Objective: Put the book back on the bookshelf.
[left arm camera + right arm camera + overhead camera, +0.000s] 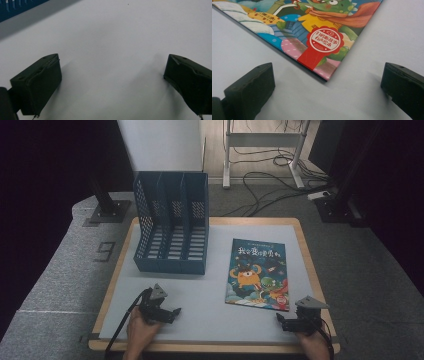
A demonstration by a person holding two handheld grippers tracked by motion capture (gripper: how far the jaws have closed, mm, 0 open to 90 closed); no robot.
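We see the left gripper (176, 312) held low over the near left part of the table (200, 295), its jaws pointing to the right. In the left gripper view its jaws stand wide apart with only bare grey surface between them; it holds nothing. The right gripper (279, 319) rests at the near right corner, pointing left toward the picture book (259, 273). Its jaws are also wide apart and empty, and the near corner of the book (327, 76) lies just before them, not touching.

The book lies flat on the right half of the table, cover up. It carries a title in white Chinese characters, which we cannot read well, and a red seal (326, 41) with small white characters.

A blue file rack (172, 222) with three compartments stands at the far left of the table, well apart from the book. Cables (270, 195) lie on the floor behind.
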